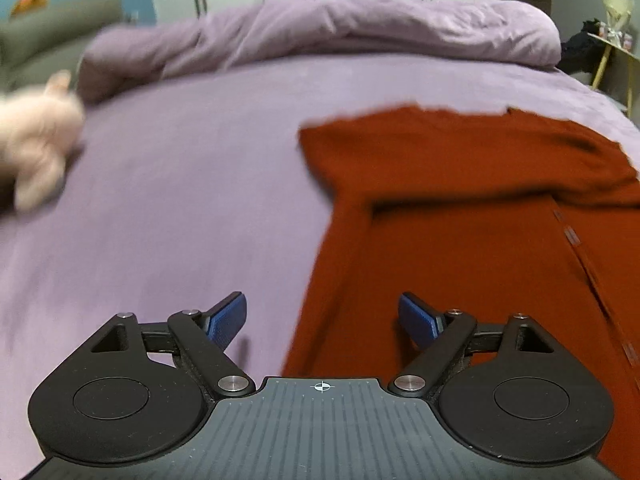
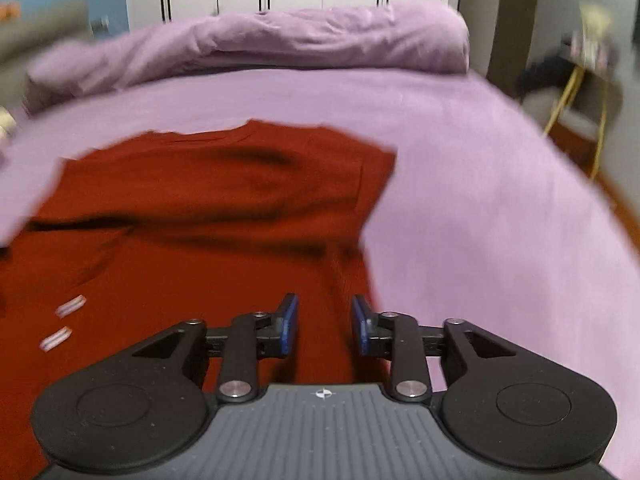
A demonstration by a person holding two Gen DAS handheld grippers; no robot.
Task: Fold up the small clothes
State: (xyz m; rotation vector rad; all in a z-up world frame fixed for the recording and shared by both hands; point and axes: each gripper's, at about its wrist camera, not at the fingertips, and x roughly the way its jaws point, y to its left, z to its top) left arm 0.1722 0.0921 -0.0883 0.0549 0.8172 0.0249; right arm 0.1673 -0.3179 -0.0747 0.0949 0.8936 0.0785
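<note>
- On the bed (image 1: 180, 184): rust-red garment (image 1: 460, 240) spread flat, far part folded over (blurred).
- Left gripper (image 1: 322, 320): fingers wide, empty, above garment's edge.
- Right gripper (image 2: 325, 326): fingers narrowly apart, gripping nothing.

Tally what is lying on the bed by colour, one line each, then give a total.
Rust-red: 1, the garment spread on the sheet, part folded over itself.
Pale pink: 1, the plush toy at the left edge of the left wrist view, blurred.
Lilac: 1, the bunched duvet along the far side of the bed.
Total: 3
</note>
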